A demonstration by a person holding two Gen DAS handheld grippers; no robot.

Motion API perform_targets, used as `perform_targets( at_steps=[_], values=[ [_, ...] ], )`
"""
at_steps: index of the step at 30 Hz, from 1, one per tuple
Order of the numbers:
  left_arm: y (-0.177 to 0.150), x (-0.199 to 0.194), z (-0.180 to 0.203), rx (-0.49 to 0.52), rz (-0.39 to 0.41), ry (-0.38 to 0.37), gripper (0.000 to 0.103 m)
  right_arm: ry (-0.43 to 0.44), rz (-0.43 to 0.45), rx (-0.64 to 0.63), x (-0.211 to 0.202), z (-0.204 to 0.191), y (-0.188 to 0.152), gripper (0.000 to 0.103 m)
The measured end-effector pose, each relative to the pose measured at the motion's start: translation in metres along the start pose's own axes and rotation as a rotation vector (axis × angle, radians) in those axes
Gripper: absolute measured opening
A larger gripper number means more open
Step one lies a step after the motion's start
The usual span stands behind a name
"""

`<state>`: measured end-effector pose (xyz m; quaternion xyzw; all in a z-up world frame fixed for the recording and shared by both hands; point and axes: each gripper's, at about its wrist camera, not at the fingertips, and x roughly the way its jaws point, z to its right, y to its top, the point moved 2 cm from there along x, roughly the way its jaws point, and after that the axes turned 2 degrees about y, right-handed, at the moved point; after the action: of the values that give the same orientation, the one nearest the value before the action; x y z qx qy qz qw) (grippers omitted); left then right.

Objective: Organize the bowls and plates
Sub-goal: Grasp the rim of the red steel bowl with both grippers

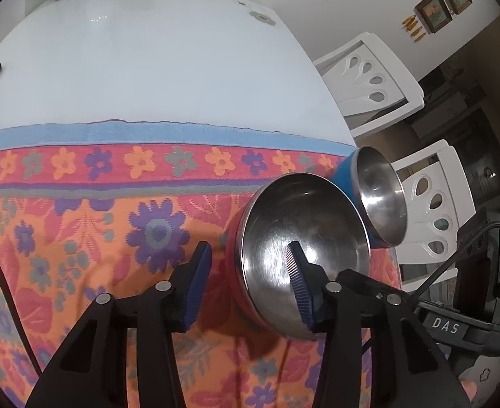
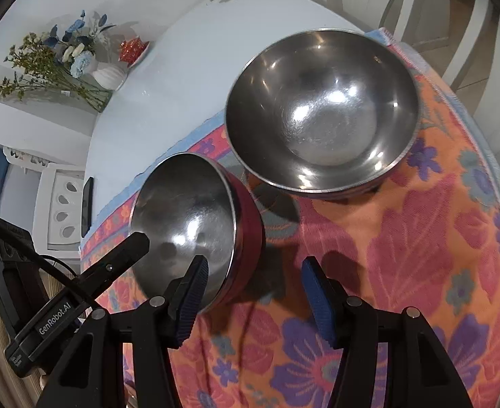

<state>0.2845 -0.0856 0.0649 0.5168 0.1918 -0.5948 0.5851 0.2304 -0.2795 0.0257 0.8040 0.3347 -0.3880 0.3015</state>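
The left tool (image 1: pixel 250 282) is spread wide around the red bowl's (image 1: pixel 300 248) rim, right tool (image 2: pixel 255 297) apart too. Next, squeeze, then nest it inside the blue bowl (image 2: pixel 321 115).

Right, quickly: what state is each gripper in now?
Left gripper: open, astride the red bowl wall.
Right gripper: open, holding nothing.

Two wrist fisheyes, both low and close over the floral cloth (image 1: pixel 80 224)

The left wrist view looks forward along its fingers across the white table (image 1: pixel 141 57) toward the far wall. The right wrist view angles down from the opposite side. Both share the red-sided steel bowl (image 1: pixel 300 238) and the blue-sided bowl (image 2: pixel 321 112).
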Motion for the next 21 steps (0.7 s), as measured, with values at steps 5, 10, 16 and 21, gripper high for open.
perform_targets(
  at_steps=[5, 10, 16, 21],
  values=[
    [0.0, 0.013, 0.006, 0.01, -0.011, 0.019, 0.03, -0.027, 0.011, -0.024, 0.01, 0.0, 0.003, 0.042],
    [-0.003, 0.019, 0.004, 0.011, -0.014, 0.043, 0.023, -0.007, 0.004, -0.04, 0.015, 0.001, 0.004, 0.031],
    [-0.009, 0.011, 0.01, 0.036, -0.002, 0.061, 0.022, -0.019, 0.004, -0.085, 0.014, -0.009, -0.003, 0.027],
    [-0.014, -0.003, 0.014, 0.042, 0.022, 0.055, 0.022, -0.013, 0.016, -0.105, 0.005, -0.016, -0.009, 0.027]
  ],
)
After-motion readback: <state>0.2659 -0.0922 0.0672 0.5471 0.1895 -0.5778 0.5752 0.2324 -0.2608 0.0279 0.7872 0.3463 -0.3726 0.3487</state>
